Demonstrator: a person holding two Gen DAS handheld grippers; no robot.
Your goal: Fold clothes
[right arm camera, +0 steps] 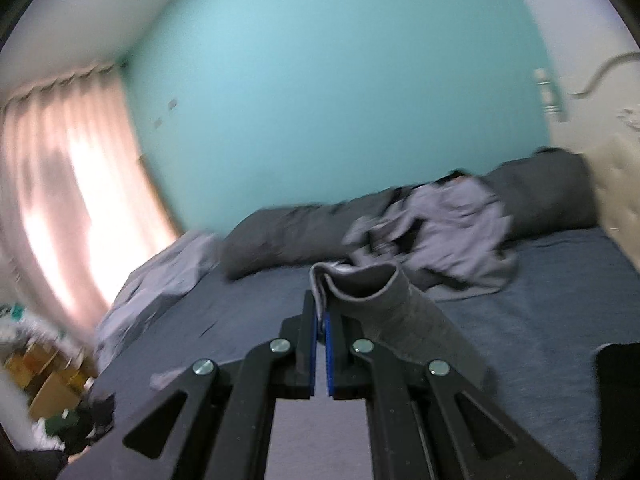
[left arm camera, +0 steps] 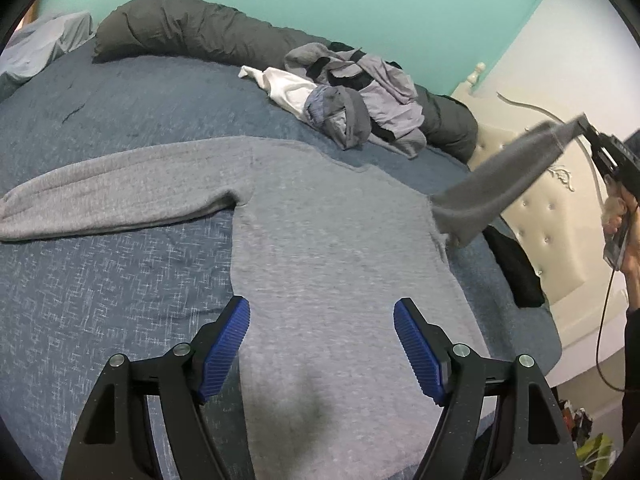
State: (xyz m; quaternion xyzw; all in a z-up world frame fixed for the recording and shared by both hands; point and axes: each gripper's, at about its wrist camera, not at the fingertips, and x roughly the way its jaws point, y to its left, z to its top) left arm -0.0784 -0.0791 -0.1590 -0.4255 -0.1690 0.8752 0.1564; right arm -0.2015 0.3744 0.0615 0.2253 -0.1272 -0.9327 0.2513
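Grey sweater (left arm camera: 320,240) flat on bed (left arm camera: 100,280). R gripper (right arm camera: 321,322) clamped on sleeve cuff (right arm camera: 360,280), lifted off sweater's side (prob. for folding inward). L gripper (left arm camera: 322,344) above sweater hem, jaws wide, gripping nothing.

A: Item, grey sweater (left arm camera: 328,240): material?
B: Knit cloth, matt, heathered, finely ribbed. Bed cover (left arm camera: 100,280) beneath it: blue woven cloth, matt, crosshatch fleck.

A: Left gripper (left arm camera: 322,344)?
B: Matt black plastic arms, shiny metal rivets, ridged blue pads.

A: Headboard (left arm camera: 532,216) at the bed's right edge?
B: Cream, tufted, slight sheen.
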